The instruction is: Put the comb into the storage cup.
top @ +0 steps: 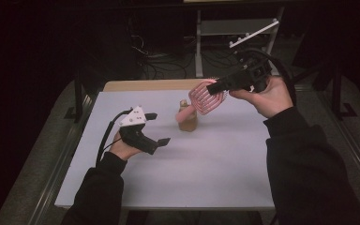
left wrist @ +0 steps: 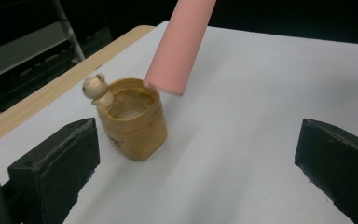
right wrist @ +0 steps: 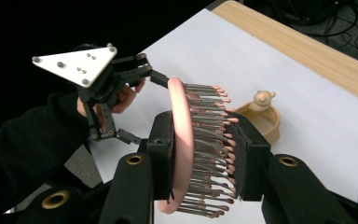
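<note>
My right gripper [top: 214, 86] is shut on the head of a pink hairbrush [top: 205, 97], held in the air above the table. In the right gripper view the jaws clamp the brush head [right wrist: 186, 149] with its bristles facing right. The brush's pink handle [left wrist: 181, 44] slants down, its end just above the rim of a small tan cup [left wrist: 131, 119] with a little bear figure [left wrist: 95, 87] on its edge. The cup [top: 187, 119] stands mid-table. My left gripper [top: 158, 129] is open, low over the table to the cup's left, with nothing between its fingers.
A white table top [top: 206, 164] with a wooden strip [top: 145, 85] along its far edge. Behind it stands a metal shelf frame [top: 236, 33] with cables on a dark floor. The person's dark sleeves [top: 309, 168] come in from the bottom.
</note>
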Available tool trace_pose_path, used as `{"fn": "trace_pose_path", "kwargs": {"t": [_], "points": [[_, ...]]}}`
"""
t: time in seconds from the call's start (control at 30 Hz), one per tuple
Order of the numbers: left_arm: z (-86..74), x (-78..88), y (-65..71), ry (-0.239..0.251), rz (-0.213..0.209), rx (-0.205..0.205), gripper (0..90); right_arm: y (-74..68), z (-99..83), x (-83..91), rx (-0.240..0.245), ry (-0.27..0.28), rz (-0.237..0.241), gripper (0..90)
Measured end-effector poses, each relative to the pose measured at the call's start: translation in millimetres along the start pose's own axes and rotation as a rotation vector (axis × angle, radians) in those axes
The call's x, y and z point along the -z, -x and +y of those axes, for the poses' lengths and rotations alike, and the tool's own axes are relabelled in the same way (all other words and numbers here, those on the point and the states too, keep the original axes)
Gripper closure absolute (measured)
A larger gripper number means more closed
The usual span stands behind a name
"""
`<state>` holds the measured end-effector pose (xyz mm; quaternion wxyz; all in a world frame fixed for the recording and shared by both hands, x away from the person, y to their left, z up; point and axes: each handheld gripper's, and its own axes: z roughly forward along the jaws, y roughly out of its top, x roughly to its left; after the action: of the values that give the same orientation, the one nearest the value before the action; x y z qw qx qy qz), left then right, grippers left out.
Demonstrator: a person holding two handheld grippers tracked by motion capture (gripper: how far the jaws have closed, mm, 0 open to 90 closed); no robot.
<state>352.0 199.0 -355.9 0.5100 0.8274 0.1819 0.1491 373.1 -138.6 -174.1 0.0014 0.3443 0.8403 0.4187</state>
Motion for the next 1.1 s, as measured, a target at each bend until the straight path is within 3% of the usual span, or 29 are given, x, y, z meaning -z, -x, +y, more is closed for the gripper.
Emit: {"fn": "trace_pose_path", "kwargs": {"t": [0.3,0.53,0.8,1.1], "points": [[-13.4,16.0,-10.4,0.037,0.014,0.057,0.0,12.1,10.0,2.2,-0.023,-0.011,-0.046,63.9],[-26.6,28.2,-16.3,0.068,0.058,0.094,0.0,20.8,21.6,6.6,-0.037,-0.013,-0.078,63.8],[-39.3,47.5,-21.6,0.109,0.107,0.129,0.0,28.3,29.6,-0.5,-0.050,-0.020,-0.095,63.9],[-55.6,68.1,-25.7,0.141,0.147,0.162,0.0,27.8,40.3,-4.3,-0.048,-0.046,-0.111,63.8]]}}
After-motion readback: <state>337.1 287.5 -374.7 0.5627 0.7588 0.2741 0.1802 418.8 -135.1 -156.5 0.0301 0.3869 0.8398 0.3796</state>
